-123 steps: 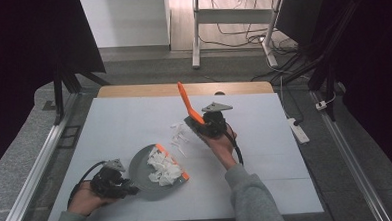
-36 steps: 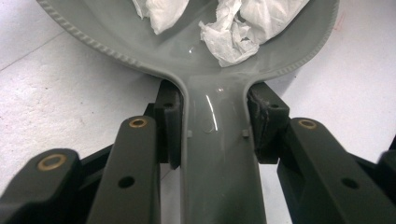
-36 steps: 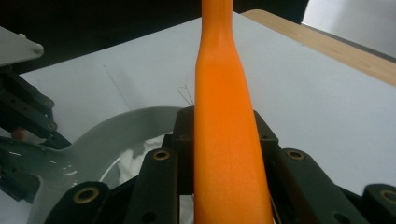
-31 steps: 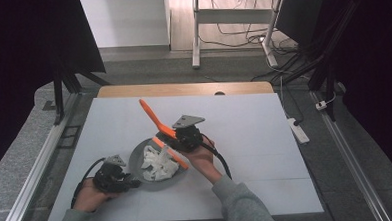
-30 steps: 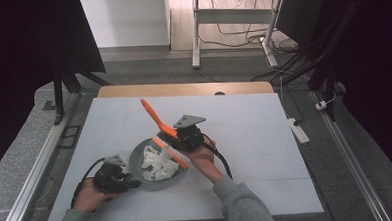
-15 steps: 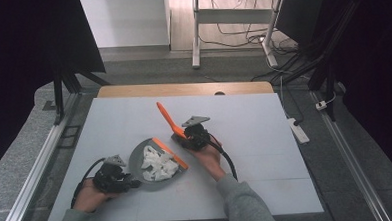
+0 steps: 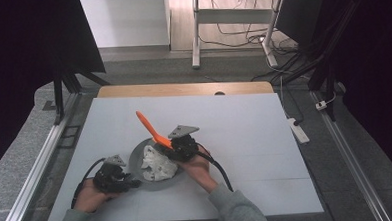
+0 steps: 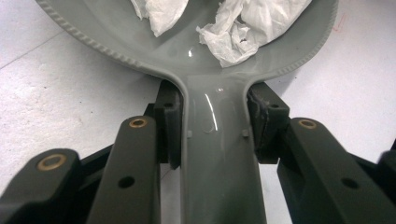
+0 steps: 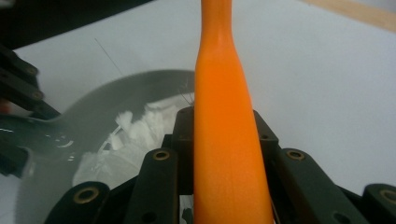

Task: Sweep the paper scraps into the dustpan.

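A grey dustpan [image 7: 136,157] lies on the white table with crumpled white paper [image 7: 157,164] heaped in it. My left gripper [image 7: 126,182] is shut on the dustpan's handle [image 8: 217,158], one pad against each side. At the pan's right rim, my right gripper [image 7: 166,144] is shut on a long orange handle [image 7: 147,125] that slants up and to the left. In the right gripper view the orange handle [image 9: 224,116] runs up between the jaws, with the pan [image 9: 112,95] and paper [image 9: 135,135] behind it.
The white table top [image 7: 245,128] stretches open to the right and far side of the pan. A wooden strip [image 7: 183,89] borders its far edge. A metal rail [image 7: 41,162] runs along the left side, and a power strip [image 7: 297,128] lies off the right edge.
My right gripper, with the orange handle in it, drifted right, then came back left and down to the pan's rim. Loose paper that lay on the table earlier is now in the pan. The left gripper stayed put.
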`<state>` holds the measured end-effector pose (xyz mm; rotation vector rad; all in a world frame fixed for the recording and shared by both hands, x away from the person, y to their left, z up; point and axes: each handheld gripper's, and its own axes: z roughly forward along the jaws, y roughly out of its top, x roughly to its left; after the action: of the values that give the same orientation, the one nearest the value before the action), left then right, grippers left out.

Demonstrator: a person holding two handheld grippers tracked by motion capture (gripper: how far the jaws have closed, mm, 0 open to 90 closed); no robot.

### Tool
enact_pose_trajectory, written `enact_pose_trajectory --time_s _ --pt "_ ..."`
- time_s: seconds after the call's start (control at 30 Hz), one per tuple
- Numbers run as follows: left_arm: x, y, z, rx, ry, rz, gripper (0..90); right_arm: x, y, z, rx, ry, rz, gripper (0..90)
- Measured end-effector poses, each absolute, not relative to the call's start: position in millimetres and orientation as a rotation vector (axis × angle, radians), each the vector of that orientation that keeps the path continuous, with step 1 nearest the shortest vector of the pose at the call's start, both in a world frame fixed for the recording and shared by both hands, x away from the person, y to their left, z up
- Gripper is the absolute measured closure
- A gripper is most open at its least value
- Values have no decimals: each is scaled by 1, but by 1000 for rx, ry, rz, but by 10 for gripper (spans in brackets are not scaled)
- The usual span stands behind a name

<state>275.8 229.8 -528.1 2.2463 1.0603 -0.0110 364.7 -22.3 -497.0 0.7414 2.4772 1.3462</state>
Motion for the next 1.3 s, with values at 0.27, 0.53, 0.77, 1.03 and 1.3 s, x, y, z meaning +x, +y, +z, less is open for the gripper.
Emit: enact_pose_trajectory --time_s 0.27,0.53,0.77,1.03,1.3 --pt "276 231 -528 2228 1067 6 610 369 -38 -478 750 2370 1386 701" --pt "274 234 -526 2193 1040 29 610 370 -48 -467 753 2341 1404 701" --pt "273 235 -526 2208 1053 18 609 380 -58 -468 789 2312 1368 701" --pt "271 238 -526 2249 1043 -3 610 416 -64 -494 926 2326 1240 701" --pt "275 232 -529 2257 1036 -9 610 433 -52 -515 976 2376 1204 702"
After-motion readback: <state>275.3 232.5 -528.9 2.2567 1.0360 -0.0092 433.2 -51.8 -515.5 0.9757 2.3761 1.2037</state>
